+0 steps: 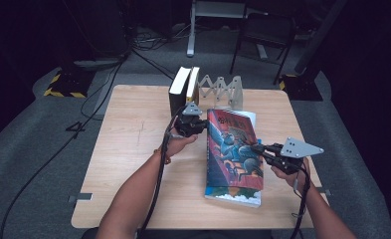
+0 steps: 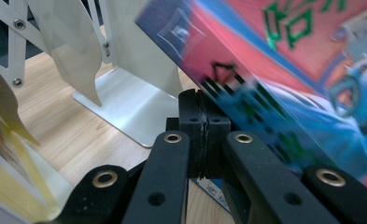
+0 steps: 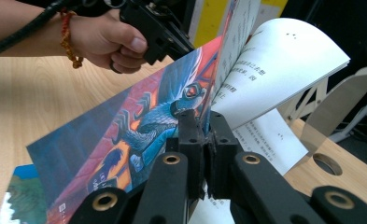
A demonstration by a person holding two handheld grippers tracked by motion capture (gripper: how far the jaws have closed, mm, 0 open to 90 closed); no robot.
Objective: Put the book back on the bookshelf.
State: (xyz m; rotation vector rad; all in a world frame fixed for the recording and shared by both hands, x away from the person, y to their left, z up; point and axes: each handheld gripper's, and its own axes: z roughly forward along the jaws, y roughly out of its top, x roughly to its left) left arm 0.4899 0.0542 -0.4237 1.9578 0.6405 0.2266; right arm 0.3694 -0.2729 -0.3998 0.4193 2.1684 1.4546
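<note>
A paperback with a red and blue dragon cover [image 1: 233,154] lies at the middle right of the wooden table [image 1: 133,149]. Its front cover is raised and tilted. My left gripper [image 1: 205,124] is shut on the cover's upper left edge by the spine [image 2: 274,84], its pads [image 2: 190,116] pressed together. My right gripper [image 1: 256,148] is shut on the cover's right edge [image 3: 125,130], where white printed pages [image 3: 284,60] fan up and curl beyond the pads. In the right gripper view the other hand and left gripper [image 3: 172,44] hold the far corner. A blue-green cover [image 3: 17,196] shows underneath.
Two thick books [image 1: 184,89] stand upright in a white folding book rack [image 1: 223,89] at the table's far edge; its metal base [image 2: 125,102] is close to the left jaws. Cables, a chair and stands sit on the grey floor beyond.
</note>
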